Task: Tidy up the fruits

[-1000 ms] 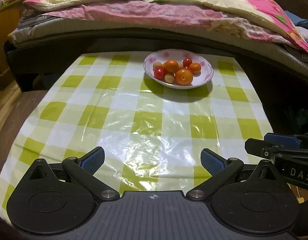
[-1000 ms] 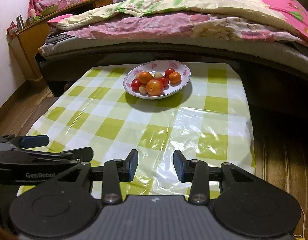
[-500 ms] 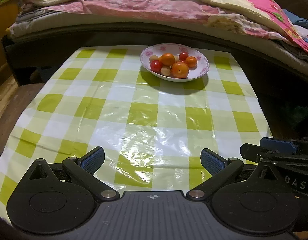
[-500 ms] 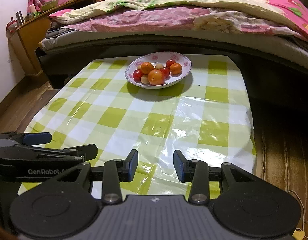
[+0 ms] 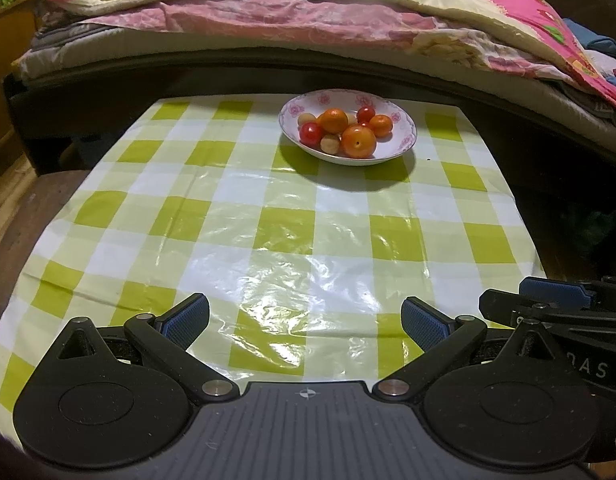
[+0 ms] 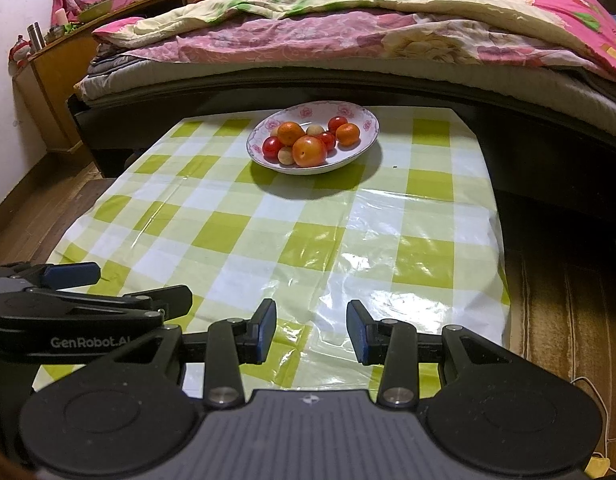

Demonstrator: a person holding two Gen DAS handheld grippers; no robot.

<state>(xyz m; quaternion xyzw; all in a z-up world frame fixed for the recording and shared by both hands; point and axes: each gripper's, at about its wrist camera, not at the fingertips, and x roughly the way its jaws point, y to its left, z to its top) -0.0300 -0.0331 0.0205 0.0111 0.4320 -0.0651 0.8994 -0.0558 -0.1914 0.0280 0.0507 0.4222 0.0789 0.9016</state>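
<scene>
**Hovering empty-handed, fruit already gathered in the bowl**

Holding nothing, the left gripper (image 5: 304,318) sits at the bottom of its frame with its jaws spread wide, blue ribbed pads facing inward. The right gripper (image 6: 311,332) is likewise empty, its jaws parted more narrowly. Both hang above the near edge of the desk (image 5: 168,216), covered in a glossy, wrinkled plastic cloth of green and white checks that glares under the light. Well apart from both, in the upper centre of each frame, stands a shallow white bowl (image 5: 404,142) with a pink floral rim. Its fruits (image 5: 358,141) are smooth and round: orange ones, small red ones, pale beige ones. No fruit lies loose on the cloth, so the gathering looks done or not yet begun; I cannot tell which. Behind rises a bed (image 6: 348,36) with rumpled quilts.
</scene>
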